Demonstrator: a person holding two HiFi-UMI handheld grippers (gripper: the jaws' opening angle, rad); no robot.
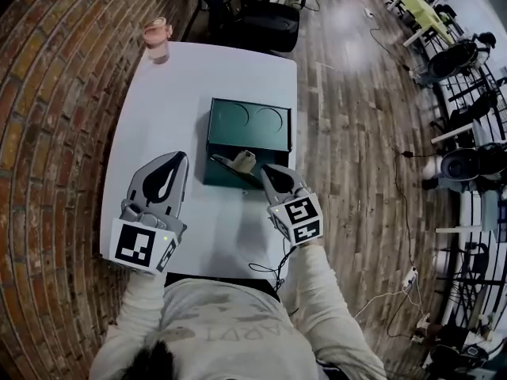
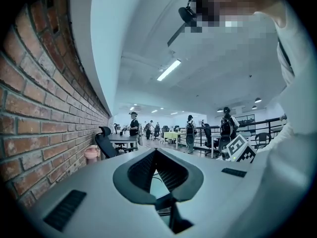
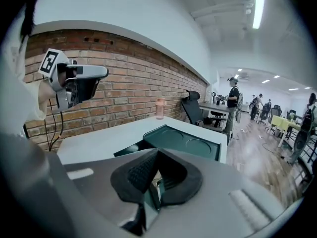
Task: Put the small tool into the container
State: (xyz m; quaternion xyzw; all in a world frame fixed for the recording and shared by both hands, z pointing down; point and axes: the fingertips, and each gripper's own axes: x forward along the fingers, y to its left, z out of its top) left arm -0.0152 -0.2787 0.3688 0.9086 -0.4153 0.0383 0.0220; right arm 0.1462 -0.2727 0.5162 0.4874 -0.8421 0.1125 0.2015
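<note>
Far left, a brick wall (image 1: 55,93), running along the edge of the white table (image 1: 158,117). At the table's far left corner, a pink cup (image 1: 157,39), upright and well apart from everything else.

Nearer, over the table's left half, the left tool (image 1: 179,158): clenched, tips pressed together, nothing between them. Only bare table visible through the gap behind the tips in the left gripper view. Pointed away from the person, clear of the container.

In the middle of the table, the dark green container (image 1: 249,121): box-shaped, with two round recesses in its top and its near part open. Lying in that open near part, toward the right side, the small tool (image 1: 242,161), pale, within the container's walls.

Just right of it, the right tool (image 1: 265,169): clenched as well, tips meeting over the container's near right corner, close beside the small tool. In the right gripper view, a pale shiny sliver visible through the gap behind the closed tips, with green container around it. Impossible to tell whether pinched or merely lying beneath.

Behind both tools, pale sleeves (image 1: 321,291). By the table's near edge, a thin black cable (image 1: 273,271).

Further right, wooden floor (image 1: 356,133). Beyond the table's far edge, a black chair (image 1: 265,24).
</note>
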